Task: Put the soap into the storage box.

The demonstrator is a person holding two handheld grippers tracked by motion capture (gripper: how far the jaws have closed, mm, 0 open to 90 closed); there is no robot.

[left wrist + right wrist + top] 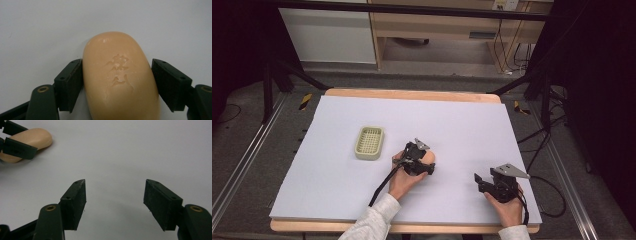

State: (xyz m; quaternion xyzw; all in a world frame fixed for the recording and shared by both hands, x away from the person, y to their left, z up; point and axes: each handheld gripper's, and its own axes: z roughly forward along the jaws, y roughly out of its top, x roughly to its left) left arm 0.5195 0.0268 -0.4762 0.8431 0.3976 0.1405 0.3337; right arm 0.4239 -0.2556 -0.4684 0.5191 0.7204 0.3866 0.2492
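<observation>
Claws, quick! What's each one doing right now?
Left claw: closed on the soap bar.
Right claw: open, holding nothing.

Grey floor, wooden cabinet behind.

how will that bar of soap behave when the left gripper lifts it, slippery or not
Probably slippery: the soap has a smooth, glossy, rounded surface, and the left gripper meets it only on its curved sides, so it could squirt out. It looks solid and stiff, unlikely to bend. Its embossed mark suggests firm pads might dent it. Lying flat, it should slide rather than roll.
</observation>
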